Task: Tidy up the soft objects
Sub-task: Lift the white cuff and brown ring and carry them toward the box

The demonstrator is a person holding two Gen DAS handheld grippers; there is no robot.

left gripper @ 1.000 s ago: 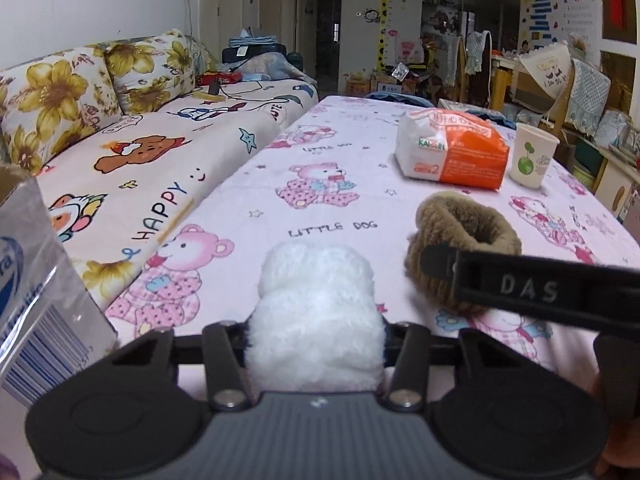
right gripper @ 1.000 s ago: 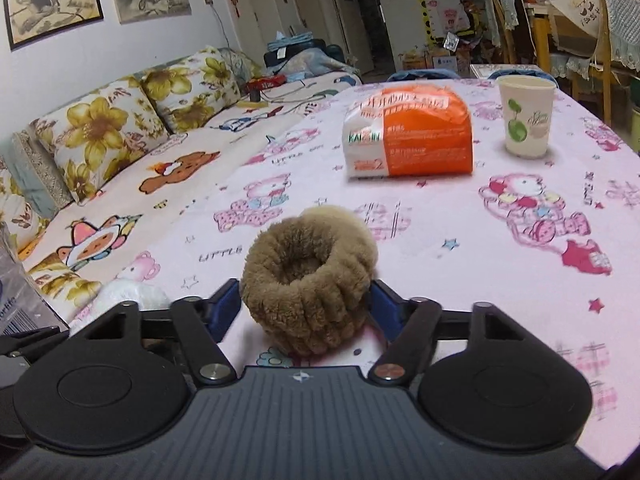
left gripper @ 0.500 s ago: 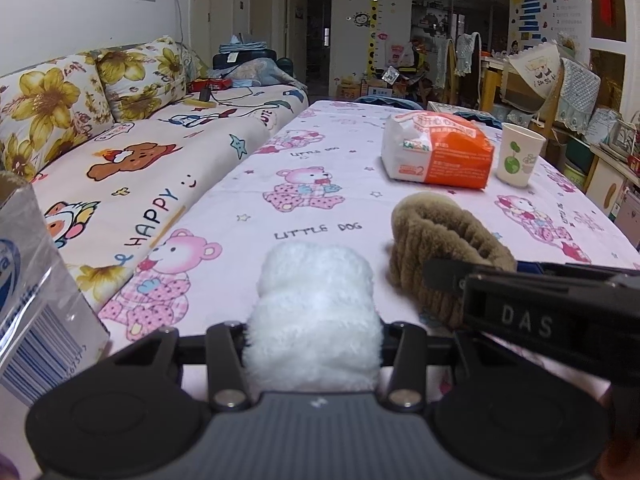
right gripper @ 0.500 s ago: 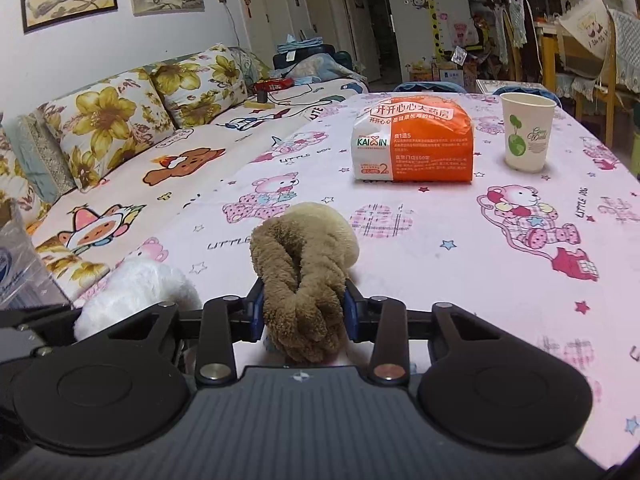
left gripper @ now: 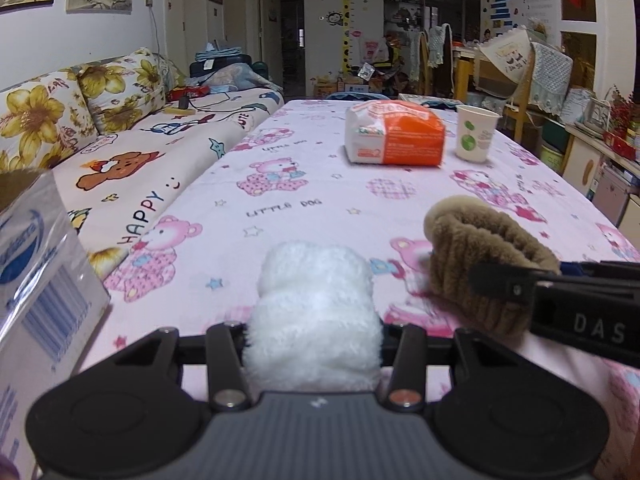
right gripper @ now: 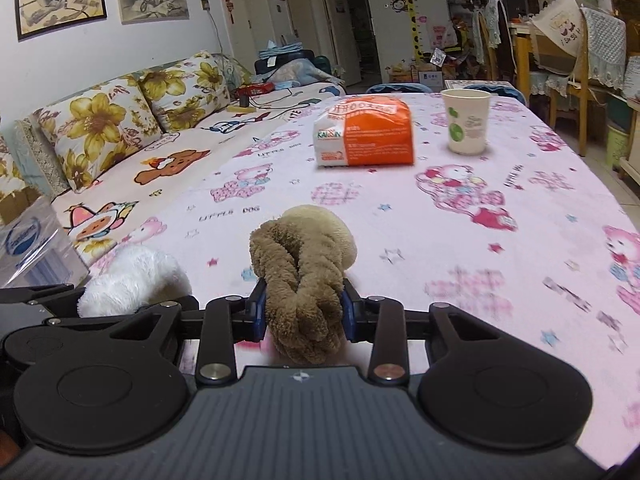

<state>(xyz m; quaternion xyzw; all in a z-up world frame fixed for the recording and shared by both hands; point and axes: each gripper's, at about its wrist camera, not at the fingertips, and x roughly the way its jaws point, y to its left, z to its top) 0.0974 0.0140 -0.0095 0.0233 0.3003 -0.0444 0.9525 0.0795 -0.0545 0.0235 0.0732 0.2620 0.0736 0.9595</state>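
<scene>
While I watch from both wrist views, my right tool [right gripper: 303, 308] is clenched on the brown ribbed plush cuff [right gripper: 304, 276], its blue pads squeezing the soft ring flat into a folded bundle; the jaws have just finished closing on it. The cuff sticks up and forward from between the pads, over the table covered in a pink cloth printed with teddy bears [right gripper: 460, 240]. In the left wrist view the same brown cuff [left gripper: 480, 256] shows to the right, partly behind the black side of my right tool.

My left tool [left gripper: 314, 340] is grasping the white fluffy plush piece [left gripper: 314, 316], which fills the gap between its two black fingers and rises above them. From the right wrist view that white piece [right gripper: 132, 280] sits just beside the brown cuff, to its left.

Farther along the table lie an orange-and-white plastic pack of tissues [right gripper: 366, 132] and, near it to the right, an upright white paper cup with a green print [right gripper: 466, 120]. At the left edge of the left view I see a clear plastic package with blue printing [left gripper: 36, 272]. Beyond the table's left side runs a sofa with a cartoon cover and yellow-flower cushions [left gripper: 120, 152].
</scene>
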